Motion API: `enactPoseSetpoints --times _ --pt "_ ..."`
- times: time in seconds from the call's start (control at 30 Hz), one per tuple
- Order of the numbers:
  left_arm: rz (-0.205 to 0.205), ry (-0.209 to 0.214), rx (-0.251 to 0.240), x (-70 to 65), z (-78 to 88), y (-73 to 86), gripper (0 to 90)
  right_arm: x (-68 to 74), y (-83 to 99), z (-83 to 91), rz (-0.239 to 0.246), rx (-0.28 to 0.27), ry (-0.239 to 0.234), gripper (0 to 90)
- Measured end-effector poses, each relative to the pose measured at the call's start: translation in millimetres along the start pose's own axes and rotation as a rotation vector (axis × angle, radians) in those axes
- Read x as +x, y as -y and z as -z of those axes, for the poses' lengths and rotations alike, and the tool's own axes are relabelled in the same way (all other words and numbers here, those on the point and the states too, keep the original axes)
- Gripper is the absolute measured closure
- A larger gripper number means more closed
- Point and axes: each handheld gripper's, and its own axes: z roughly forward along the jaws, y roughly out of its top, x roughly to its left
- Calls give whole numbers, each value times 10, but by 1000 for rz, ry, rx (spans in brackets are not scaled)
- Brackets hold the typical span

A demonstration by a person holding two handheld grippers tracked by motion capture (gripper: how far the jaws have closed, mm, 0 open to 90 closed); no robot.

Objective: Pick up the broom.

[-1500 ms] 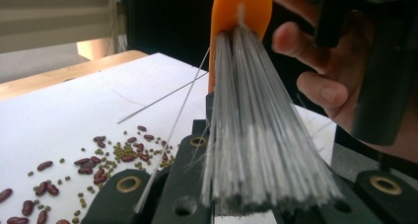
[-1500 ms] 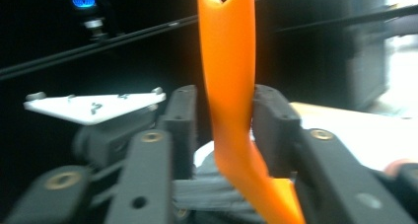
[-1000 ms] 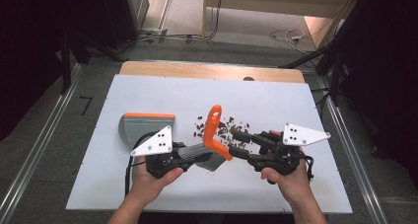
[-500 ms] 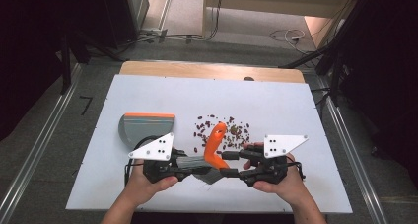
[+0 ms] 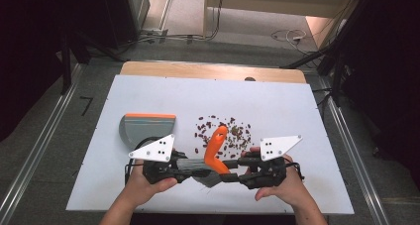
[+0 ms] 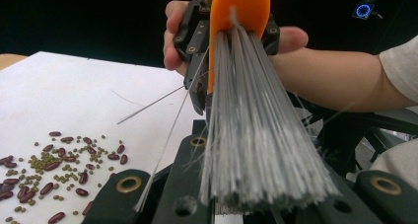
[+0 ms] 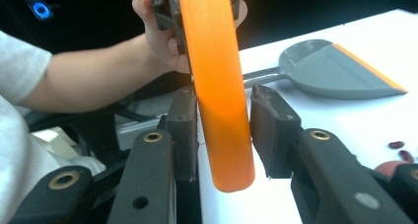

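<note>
Beans [image 5: 223,128] lie scattered mid-table, unswept, and the dustpan [image 5: 143,127] sits empty on the left, so I judge sweeping hasn't begun. Near me, the orange brush [image 5: 216,149] hangs between both tools. My right gripper [image 5: 233,163] clamps its handle; my left gripper [image 5: 185,164] sits at the bristles [image 6: 256,135], grip uncertain. The left gripper view reveals those bristles; the right gripper view shows pads on the handle [image 7: 217,95].

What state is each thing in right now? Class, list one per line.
Brush: off the table, held between both grippers.
Dustpan: flat on the table, unheld, no beans visible in it.
Beans: scattered loose on the table.
Left gripper: at the bristle end.
Right gripper: jaws around the orange handle.
</note>
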Motion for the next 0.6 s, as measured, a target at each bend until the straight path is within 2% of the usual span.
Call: enactPoseSetpoints --times 0.1,0.23,0.4,0.6 --pt "-2 8 -1 1 -7 3 852 21 1 -15 16 7 0 626" --pt "-4 10 -3 -2 -14 3 852 20 0 -29 11 27 -3 616" --pt "11 20 -8 21 -6 24 851 2 -8 -35 -1 34 -31 669" --pt "26 28 -11 42 -11 39 843 26 -10 -37 42 46 -10 686"
